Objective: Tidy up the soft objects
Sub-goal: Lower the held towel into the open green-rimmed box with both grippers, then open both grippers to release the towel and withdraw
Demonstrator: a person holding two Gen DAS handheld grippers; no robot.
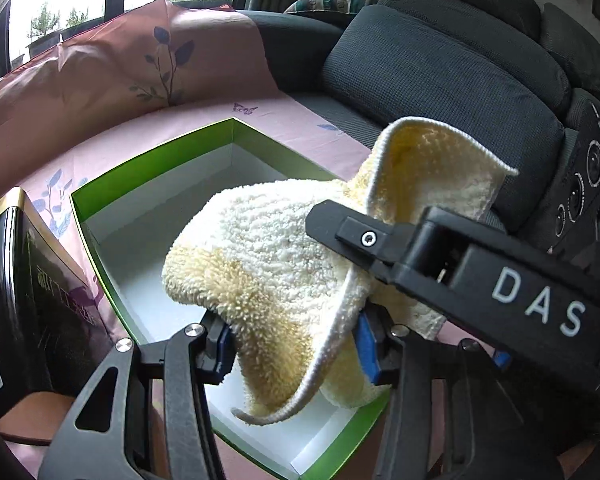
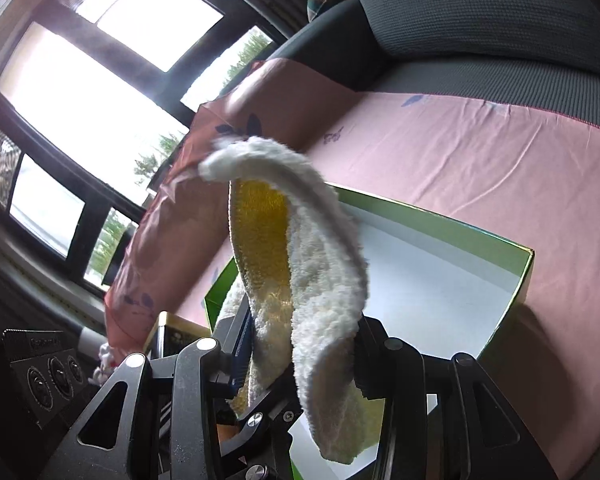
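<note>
L gripper [image 1: 292, 354] & R gripper [image 2: 300, 354] angled down, jaws both clamping towel [image 1: 260, 256] over box [image 1: 100, 184]

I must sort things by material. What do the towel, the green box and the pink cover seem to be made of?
Towel: fluffy terry-like cloth, cream and yellow, with looped pile and a stitched edge; it hangs limp.
Box: probably cardboard, with thin stiff walls, a glossy green rim and a matte white inside.
Cover: thin woven fabric, smooth, creased, printed with leaves.

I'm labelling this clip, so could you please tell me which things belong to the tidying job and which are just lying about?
Job: towel, green box, left gripper, right gripper.
Lying about: black box, pink sheet, grey cushion.
</note>
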